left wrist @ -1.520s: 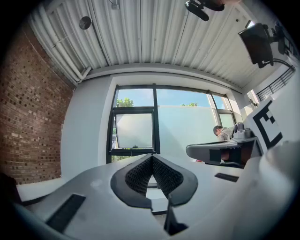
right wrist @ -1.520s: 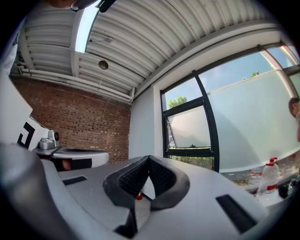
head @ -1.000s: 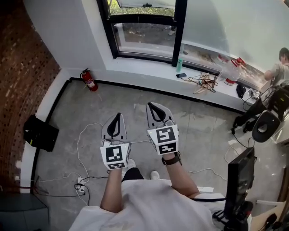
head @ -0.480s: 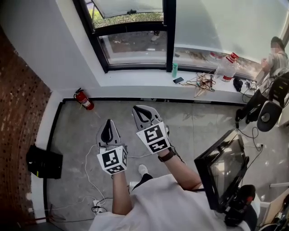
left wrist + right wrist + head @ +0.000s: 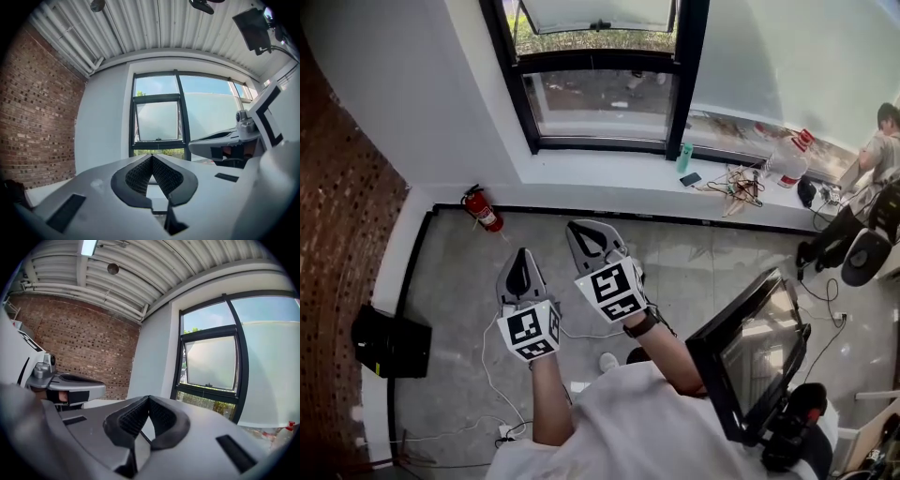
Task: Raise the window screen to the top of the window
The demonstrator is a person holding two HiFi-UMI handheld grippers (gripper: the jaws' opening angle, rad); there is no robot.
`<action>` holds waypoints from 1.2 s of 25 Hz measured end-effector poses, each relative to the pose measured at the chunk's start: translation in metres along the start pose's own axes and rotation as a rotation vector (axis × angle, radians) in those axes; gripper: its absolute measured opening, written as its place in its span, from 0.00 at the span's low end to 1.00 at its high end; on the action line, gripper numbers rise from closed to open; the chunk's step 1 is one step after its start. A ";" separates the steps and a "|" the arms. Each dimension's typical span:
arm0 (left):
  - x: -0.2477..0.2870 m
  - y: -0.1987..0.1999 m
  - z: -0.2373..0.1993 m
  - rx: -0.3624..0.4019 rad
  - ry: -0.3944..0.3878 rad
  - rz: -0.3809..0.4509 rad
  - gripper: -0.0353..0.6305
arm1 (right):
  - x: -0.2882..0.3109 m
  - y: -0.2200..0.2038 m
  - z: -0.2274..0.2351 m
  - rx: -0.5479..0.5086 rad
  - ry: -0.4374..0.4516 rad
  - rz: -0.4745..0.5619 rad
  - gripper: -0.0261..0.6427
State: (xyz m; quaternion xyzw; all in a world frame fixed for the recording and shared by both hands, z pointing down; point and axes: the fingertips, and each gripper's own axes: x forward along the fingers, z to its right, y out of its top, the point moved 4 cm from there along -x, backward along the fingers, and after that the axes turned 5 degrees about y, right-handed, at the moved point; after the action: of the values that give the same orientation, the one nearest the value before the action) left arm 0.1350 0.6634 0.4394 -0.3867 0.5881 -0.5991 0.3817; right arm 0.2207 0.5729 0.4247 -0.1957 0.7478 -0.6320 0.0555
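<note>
Head view
Left tool (image 5: pixel 522 253): jaws closed, empty, aimed at the window.
Right tool (image 5: pixel 579 228): just beside the left tool, also closed and empty.
Window screen (image 5: pixel 592 13): well ahead of both tools, beyond the sill (image 5: pixel 609 173); neither tool touches it.
Fire extinguisher (image 5: pixel 483 208): on the floor, ahead-left of the left tool.

Left gripper view
Left tool: pads meet with nothing between; screen straight ahead, above the tips.

Right gripper view
Right tool: pads meet with nothing between; screen ahead, right of the tips.

The left gripper (image 5: pixel 152 157) and right gripper (image 5: pixel 149 398) are pale grey, with black ridged pads (image 5: pixel 136 176) and black-and-white square markers (image 5: pixel 532 330). A black frame (image 5: pixel 689 75) borders the frosted whitish screen (image 5: pixel 157 121). Red-brown brick wall (image 5: pixel 337 216), red extinguisher (image 5: pixel 483 210), mottled grey floor (image 5: pixel 450 281).
</note>
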 end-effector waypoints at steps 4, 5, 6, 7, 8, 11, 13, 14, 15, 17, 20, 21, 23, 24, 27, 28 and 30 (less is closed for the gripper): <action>0.023 0.005 -0.005 0.035 -0.054 -0.010 0.03 | 0.032 -0.001 0.003 0.068 0.001 -0.025 0.04; 0.027 0.004 -0.007 0.036 -0.055 -0.010 0.03 | 0.039 -0.002 0.002 0.074 0.008 -0.025 0.04; 0.032 0.002 -0.008 0.030 -0.055 -0.012 0.03 | 0.046 -0.004 0.001 0.075 0.015 -0.026 0.04; 0.038 -0.001 -0.009 0.020 -0.056 -0.018 0.03 | 0.053 -0.006 0.003 0.077 0.023 -0.027 0.04; 0.046 -0.003 -0.009 0.010 -0.057 -0.026 0.03 | 0.060 -0.009 0.006 0.082 0.031 -0.028 0.04; 0.078 -0.009 -0.005 0.012 -0.058 -0.035 0.03 | 0.081 -0.021 0.026 0.098 0.043 -0.036 0.04; 0.108 -0.013 -0.003 0.016 -0.053 -0.036 0.03 | 0.100 -0.030 0.047 0.107 0.045 -0.041 0.04; 0.127 -0.015 -0.001 0.014 -0.052 -0.040 0.03 | 0.110 -0.032 0.060 0.111 0.047 -0.040 0.04; 0.147 -0.016 0.002 0.014 -0.052 -0.043 0.03 | 0.119 -0.033 0.074 0.112 0.047 -0.037 0.04; 0.191 -0.012 0.012 0.021 -0.059 -0.033 0.03 | 0.137 -0.031 0.108 0.102 0.037 -0.021 0.04; 0.260 0.001 0.033 0.028 -0.076 -0.002 0.03 | 0.163 -0.034 0.167 0.086 0.014 -0.002 0.04; 0.280 0.004 0.041 0.031 -0.080 0.004 0.03 | 0.170 -0.035 0.187 0.091 0.004 -0.001 0.04; 0.316 0.011 0.057 0.037 -0.090 0.009 0.03 | 0.180 -0.038 0.229 0.107 -0.022 -0.006 0.04; 0.332 0.013 0.065 0.039 -0.097 0.010 0.03 | 0.185 -0.038 0.249 0.115 -0.037 -0.008 0.04; 0.371 0.015 0.081 0.043 -0.108 0.005 0.03 | 0.198 -0.041 0.297 0.131 -0.074 -0.012 0.04; 0.383 0.014 0.084 0.044 -0.110 -0.001 0.03 | 0.203 -0.043 0.310 0.135 -0.081 -0.013 0.04; 0.401 0.010 0.092 0.046 -0.116 -0.014 0.03 | 0.208 -0.048 0.331 0.145 -0.092 -0.014 0.04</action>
State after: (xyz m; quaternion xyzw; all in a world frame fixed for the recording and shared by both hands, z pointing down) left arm 0.0545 0.2593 0.4356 -0.4159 0.5482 -0.5918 0.4198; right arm 0.1500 0.1853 0.4408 -0.2252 0.6953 -0.6753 0.0994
